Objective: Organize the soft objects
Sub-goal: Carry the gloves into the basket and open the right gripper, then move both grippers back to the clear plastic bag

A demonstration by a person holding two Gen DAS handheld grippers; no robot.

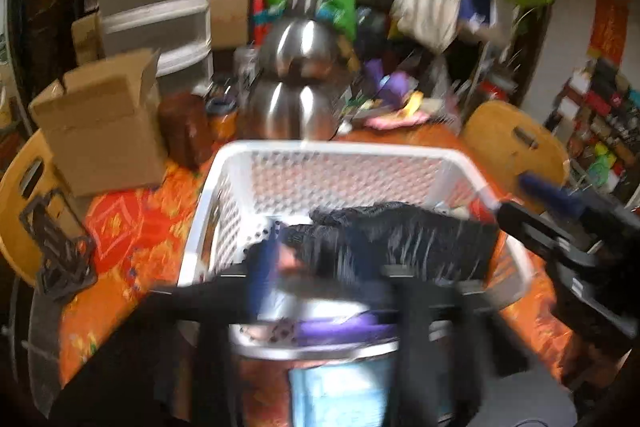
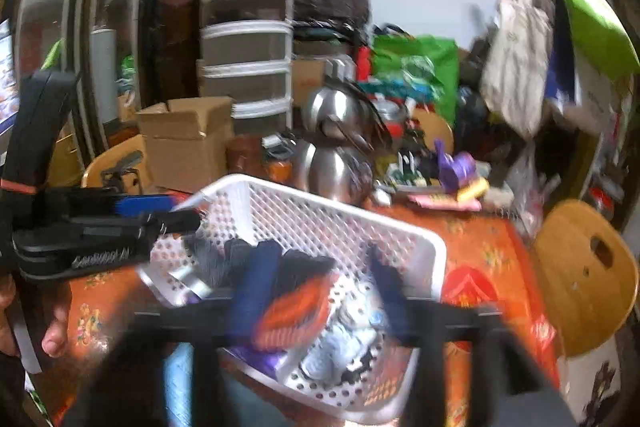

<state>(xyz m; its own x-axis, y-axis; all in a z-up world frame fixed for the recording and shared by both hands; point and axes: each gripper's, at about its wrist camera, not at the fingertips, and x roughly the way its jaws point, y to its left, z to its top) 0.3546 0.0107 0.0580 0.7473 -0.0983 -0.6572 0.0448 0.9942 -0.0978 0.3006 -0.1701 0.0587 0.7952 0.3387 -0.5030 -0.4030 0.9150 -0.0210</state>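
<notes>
Below both open tongs: white basket [image 1: 344, 163] holding dark knit cloth [image 1: 400, 231].

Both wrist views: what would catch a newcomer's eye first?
The white basket in the centre, on an orange tablecloth, with dark cloth and an orange-striped item inside. Behind it stand two steel kettles; a cardboard box sits left. Both grippers hover open over the basket.

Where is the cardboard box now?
In both views the cardboard box sits on the table's far left, left of the steel kettles, behind the white basket.
</notes>
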